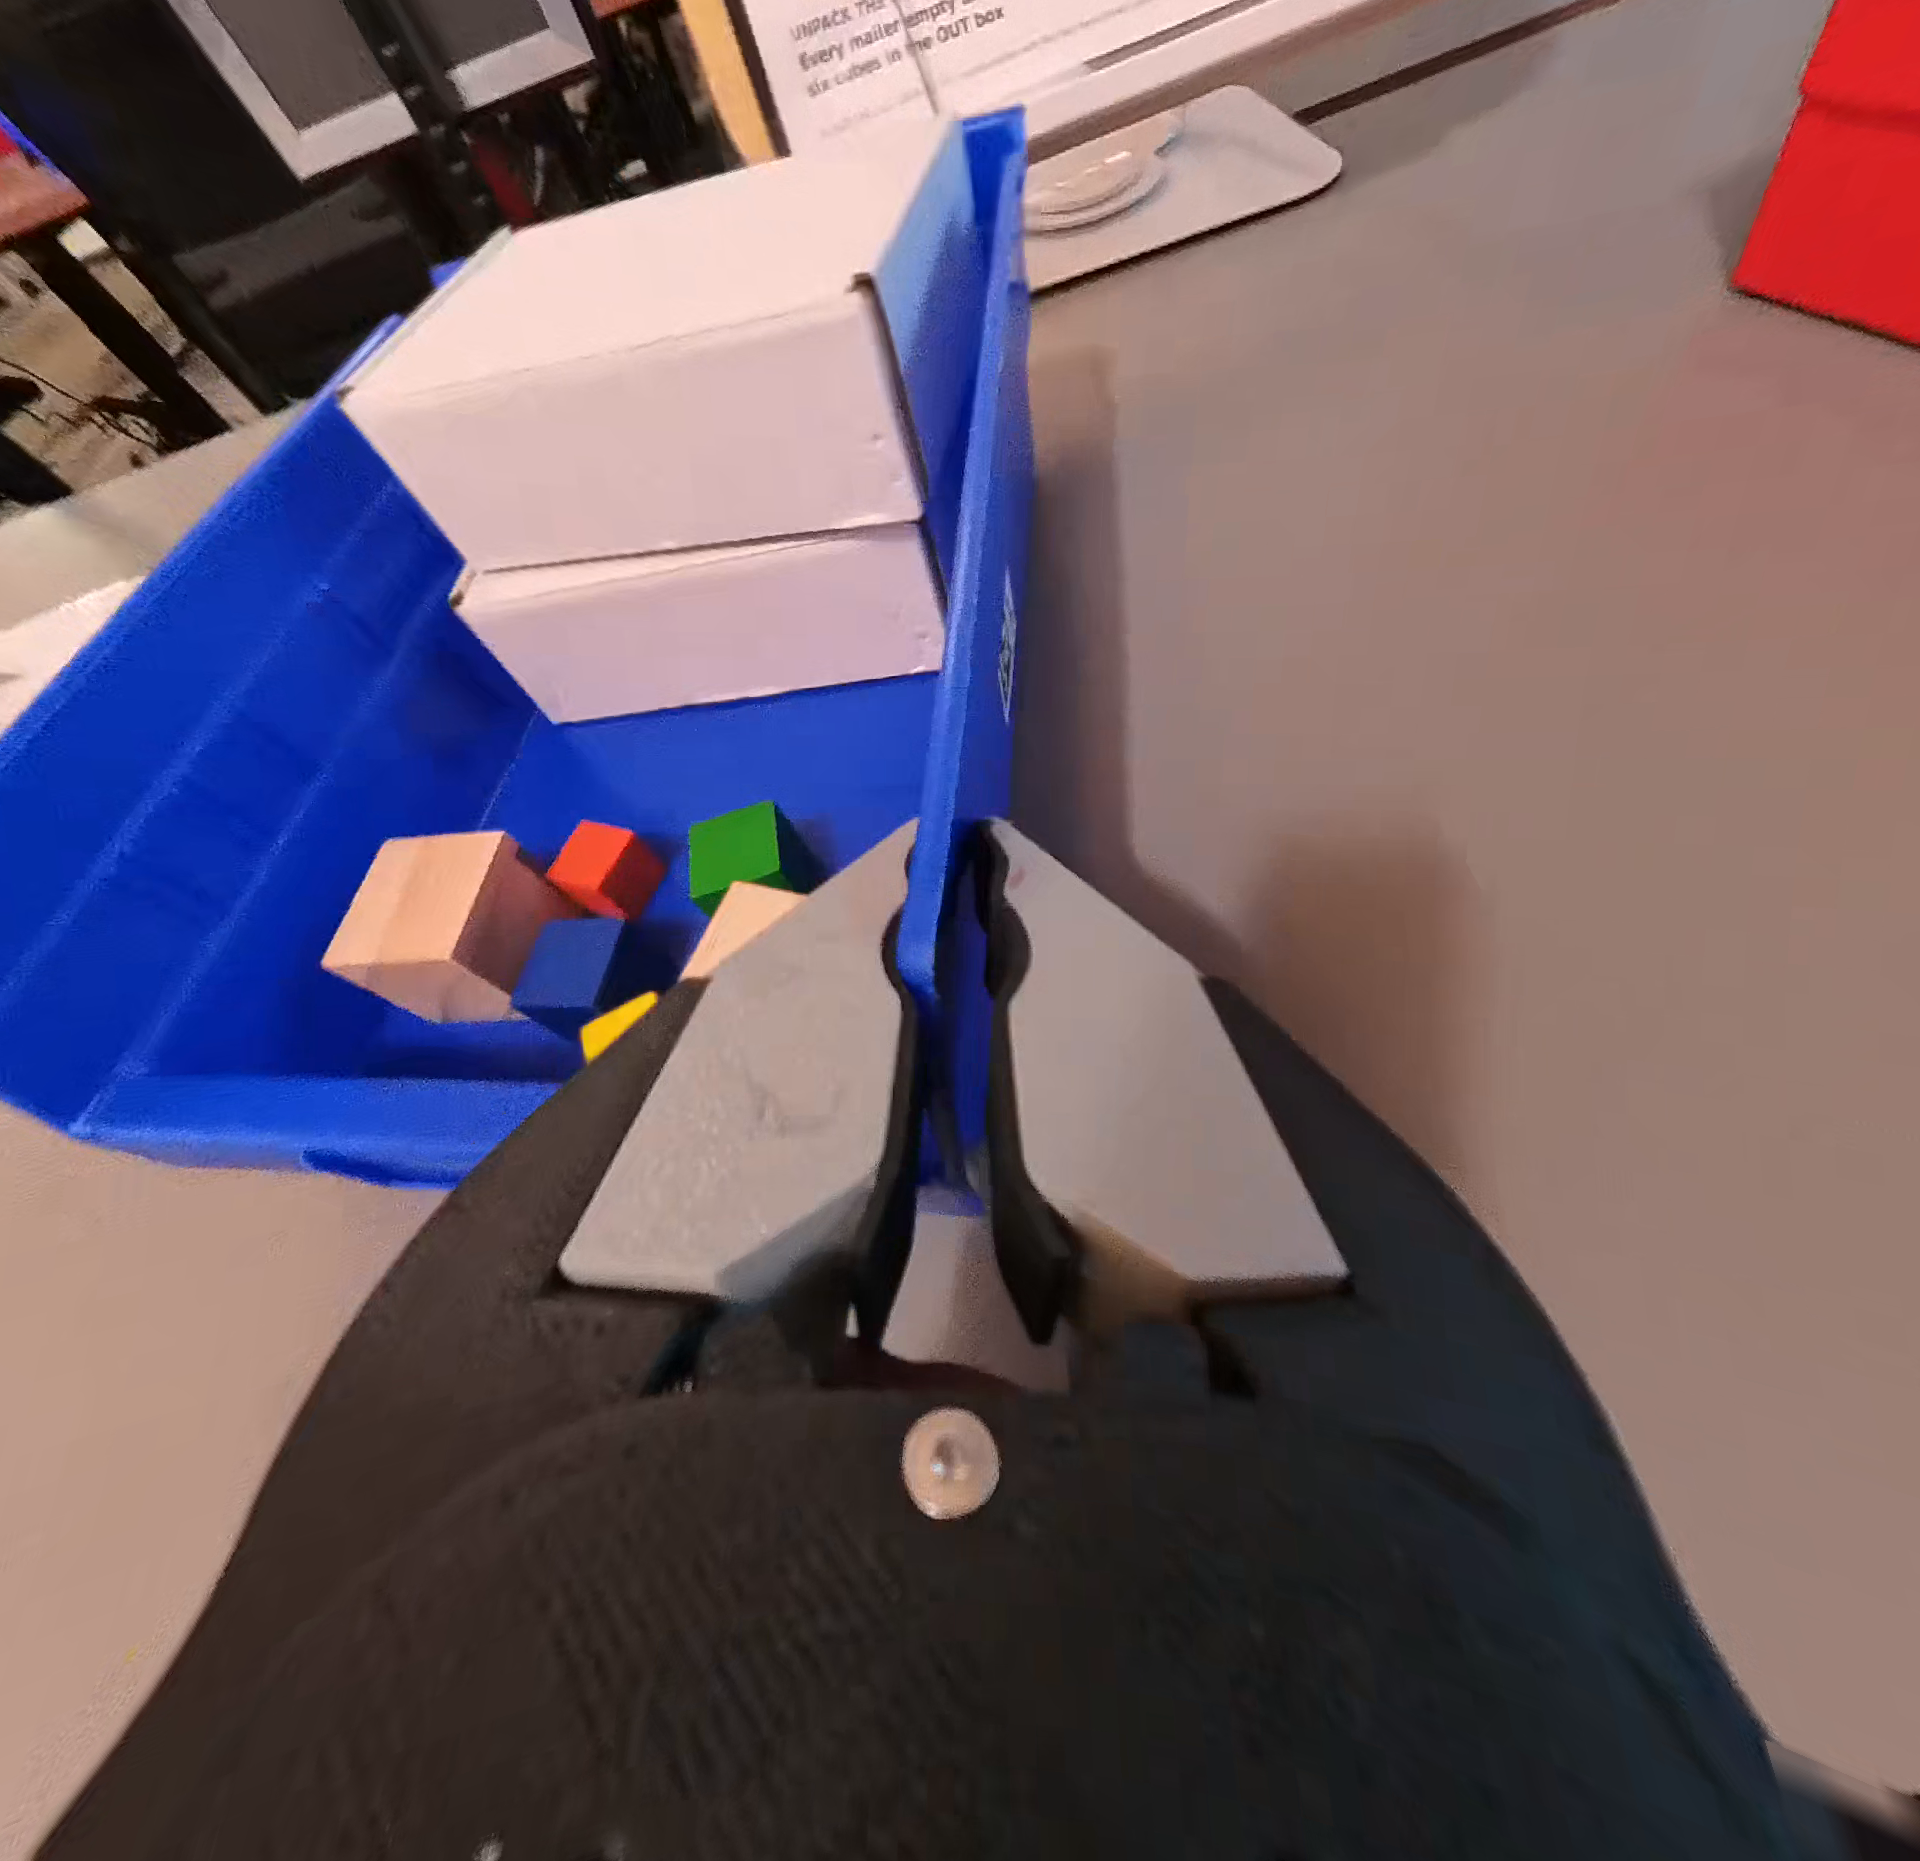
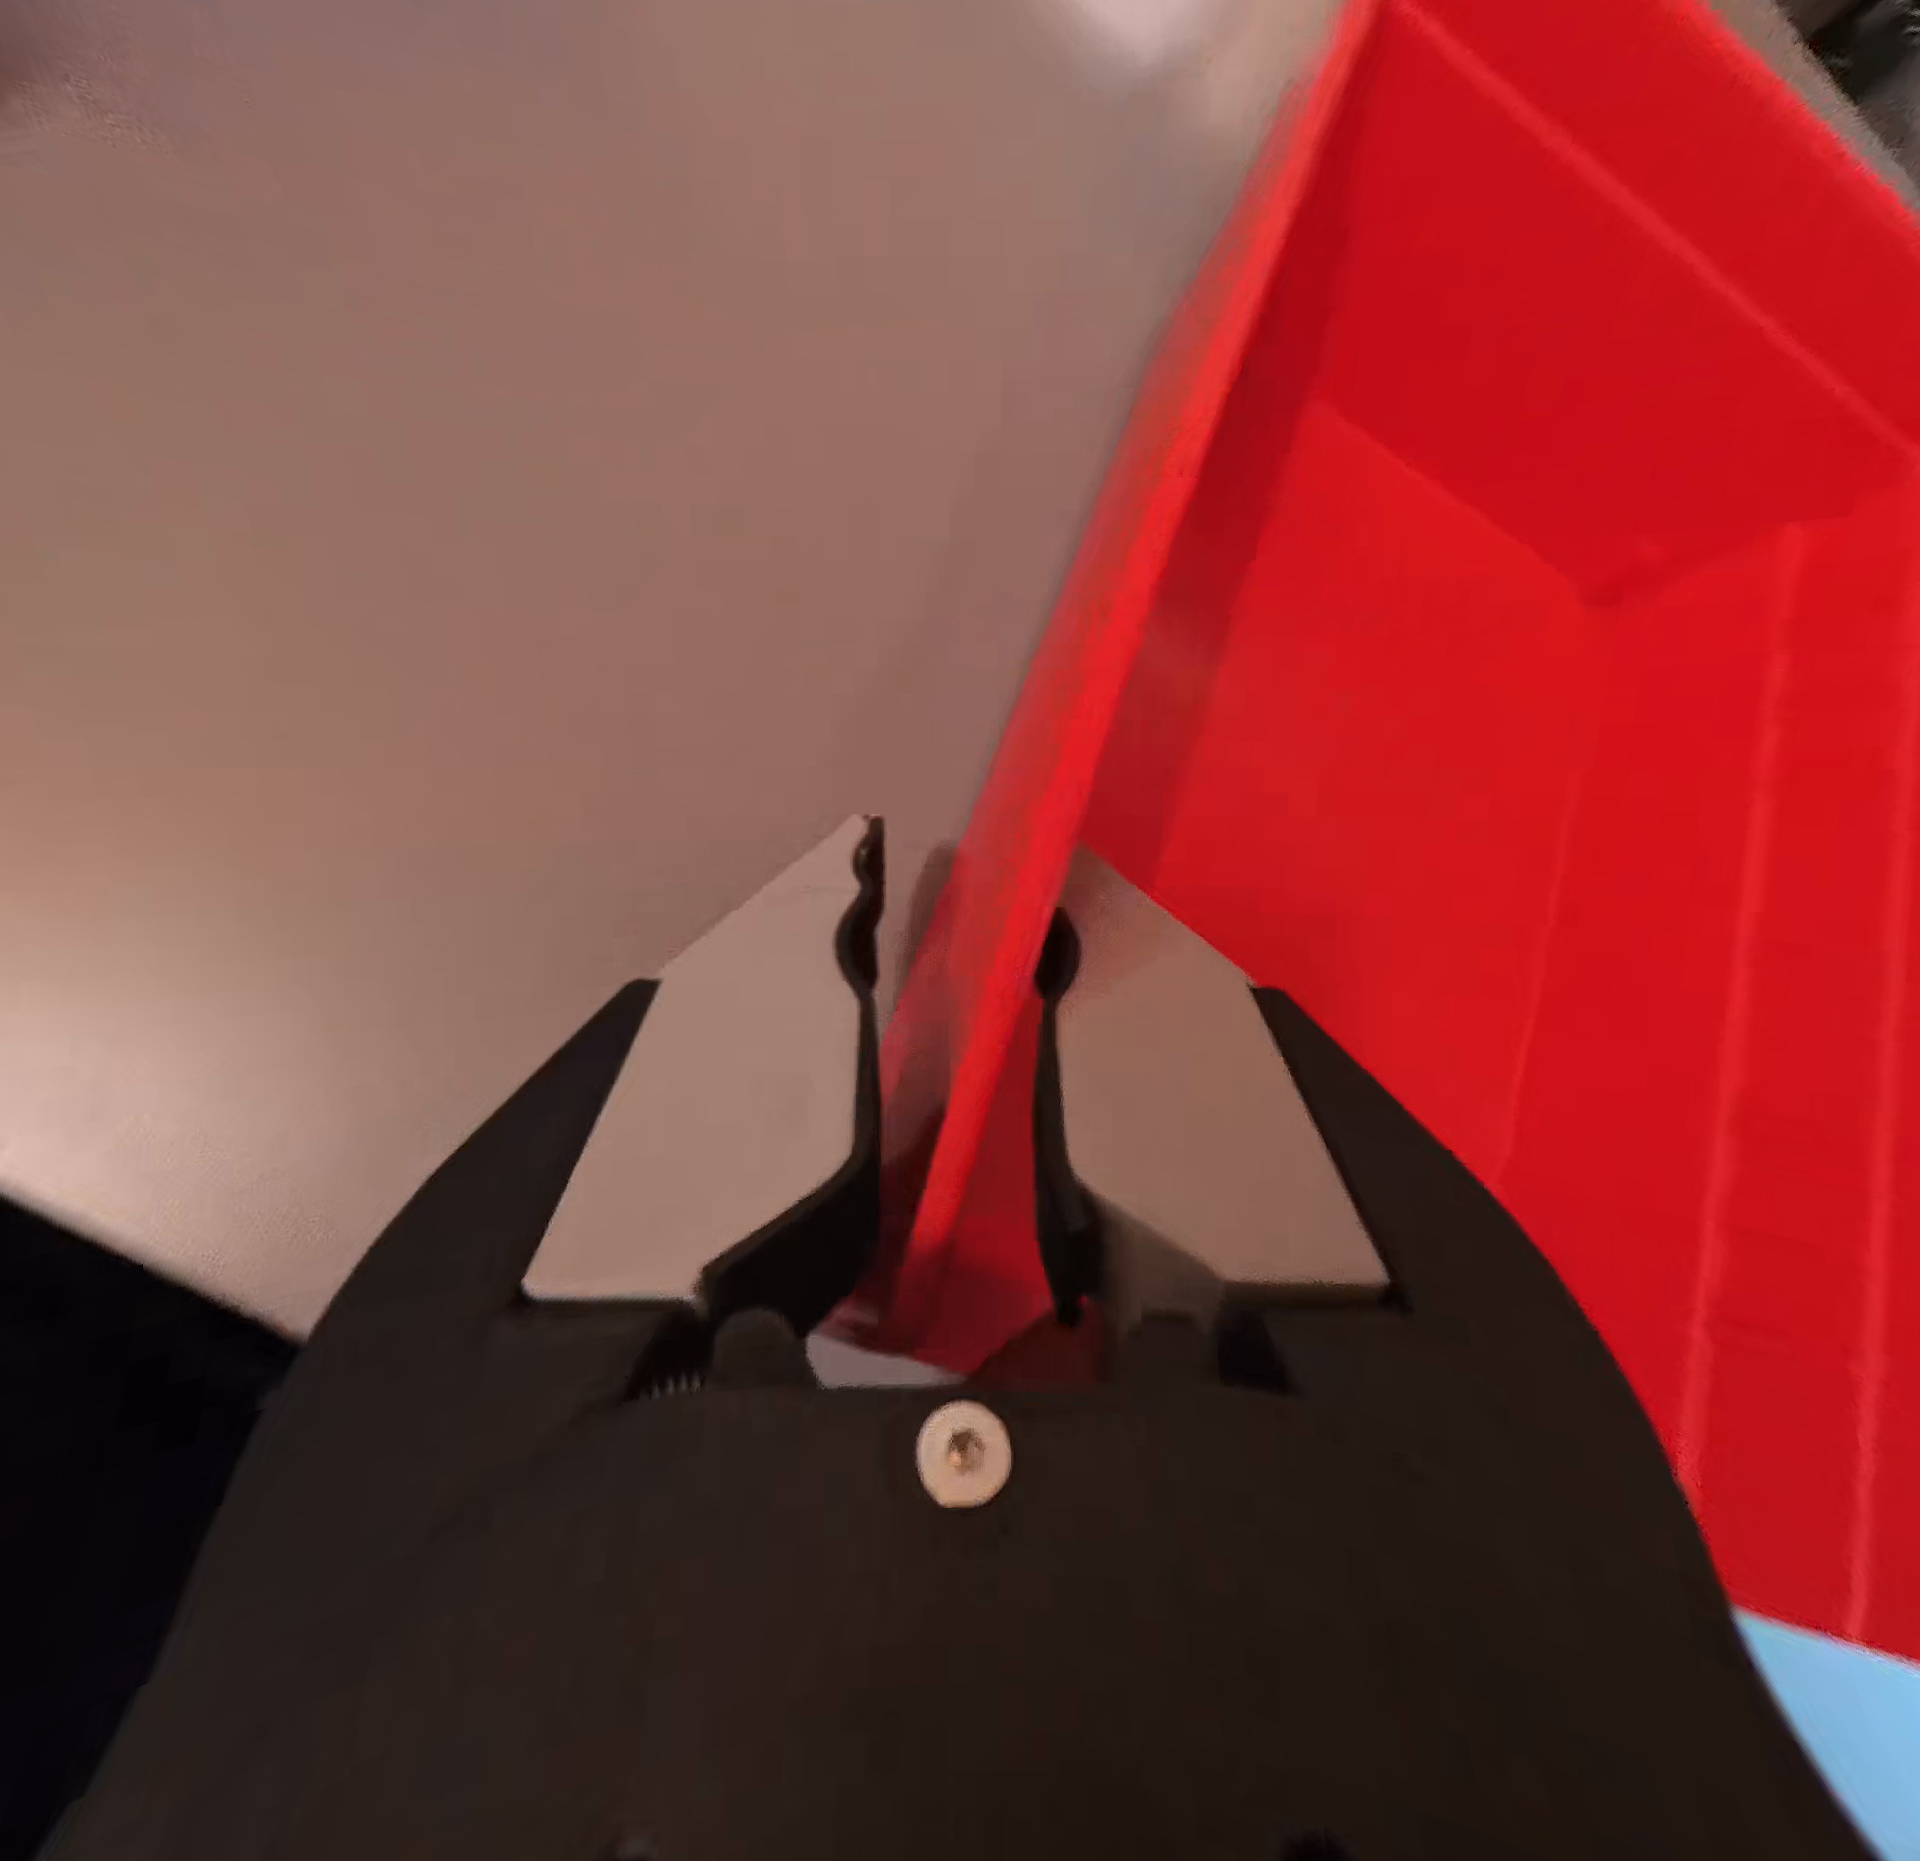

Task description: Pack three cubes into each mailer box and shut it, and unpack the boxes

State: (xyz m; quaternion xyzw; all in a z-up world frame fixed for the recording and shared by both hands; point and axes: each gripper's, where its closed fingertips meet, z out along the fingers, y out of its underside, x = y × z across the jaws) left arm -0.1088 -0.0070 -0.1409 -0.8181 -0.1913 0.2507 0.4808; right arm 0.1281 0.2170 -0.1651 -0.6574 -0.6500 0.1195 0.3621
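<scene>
- Two bins are pinched by their walls: left gripper (image 1: 948,938) clenched on the blue bin (image 1: 971,523), right gripper (image 2: 961,938) straddling the red bin (image 2: 1455,772) wall, grip uncertain.
- Mailer boxes (image 1: 665,440) stacked upper centre, cubes (image 1: 582,928) loose below; a tilt could topple them.

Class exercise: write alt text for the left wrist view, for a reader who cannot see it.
The left gripper is shut on the right wall of a blue bin on a grey table. Inside lie two stacked white mailer boxes and loose coloured cubes.
</scene>
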